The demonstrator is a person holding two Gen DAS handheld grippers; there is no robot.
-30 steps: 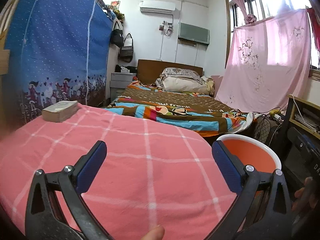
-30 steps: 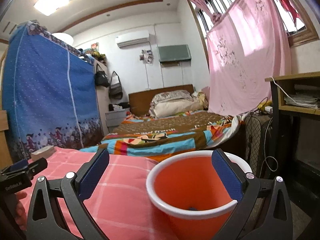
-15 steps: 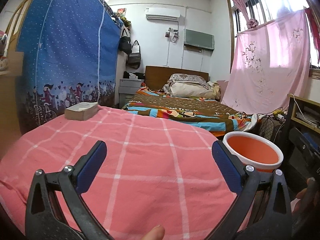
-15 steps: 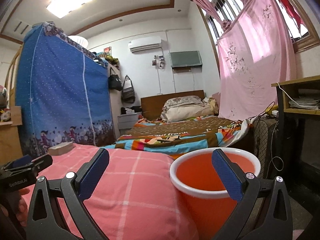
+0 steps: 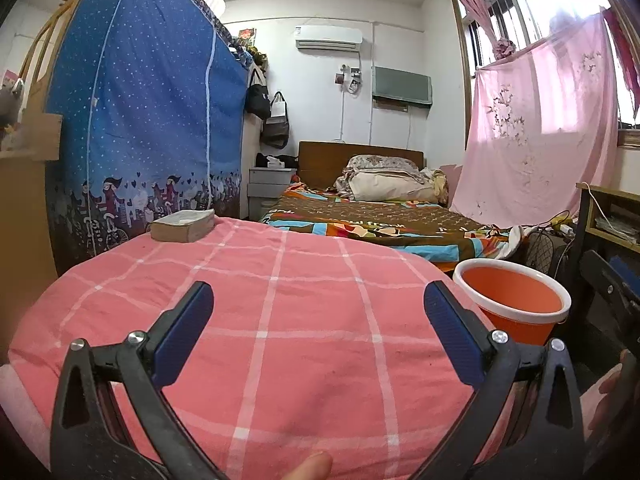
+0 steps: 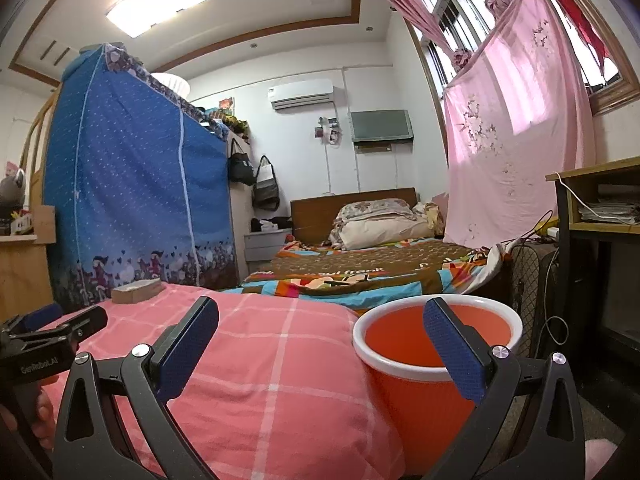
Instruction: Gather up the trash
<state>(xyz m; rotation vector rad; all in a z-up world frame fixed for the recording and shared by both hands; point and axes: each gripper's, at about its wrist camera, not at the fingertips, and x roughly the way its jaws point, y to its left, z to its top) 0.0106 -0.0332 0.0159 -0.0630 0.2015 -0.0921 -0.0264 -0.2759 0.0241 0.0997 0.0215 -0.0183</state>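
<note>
Orange bucket (image 6: 432,364), white rim, beside pink checked cover (image 5: 280,320). Left gripper (image 5: 318,336) and right gripper (image 6: 320,348) spread wide, holding nothing.

Landmark: round orange plastic bucket with white rim (image 6: 436,360), mouth unobstructed from above. Left of it, touching, the pink checked cloth surface (image 5: 280,320) lies bare; sole obstacle, a brown rectangular box (image 5: 183,226) at its far-left edge.

Both the left gripper (image 5: 318,322) and right gripper (image 6: 320,334) hover with fingers spread wide, holding nothing.
</note>
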